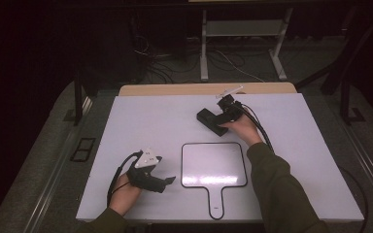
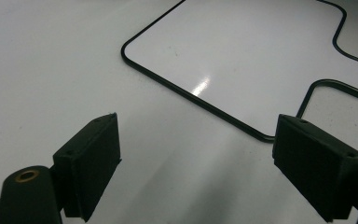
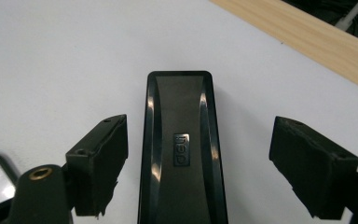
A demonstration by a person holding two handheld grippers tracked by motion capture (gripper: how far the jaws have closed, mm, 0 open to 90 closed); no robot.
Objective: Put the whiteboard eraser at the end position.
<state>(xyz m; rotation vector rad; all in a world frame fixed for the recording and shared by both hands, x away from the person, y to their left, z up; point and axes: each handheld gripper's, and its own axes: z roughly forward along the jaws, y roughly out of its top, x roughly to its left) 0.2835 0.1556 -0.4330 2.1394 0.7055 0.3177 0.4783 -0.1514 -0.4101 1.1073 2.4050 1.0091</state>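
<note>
We see a dim room around a white tabletop (image 1: 141,121) whose far edge shows a strip of light wood (image 1: 175,89). Beyond it, grey carpet (image 1: 252,63) carries loose cables (image 1: 150,53) and the pale legs of another table (image 1: 204,48). Dark stands (image 1: 79,97) flank both sides.

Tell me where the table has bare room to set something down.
The far-left stretch of the table, between the paddle-shaped whiteboard and the black eraser, is bare. So is the right side past the sleeve. It is crowded around the eraser, which the right gripper straddles, and at the left gripper.
</note>
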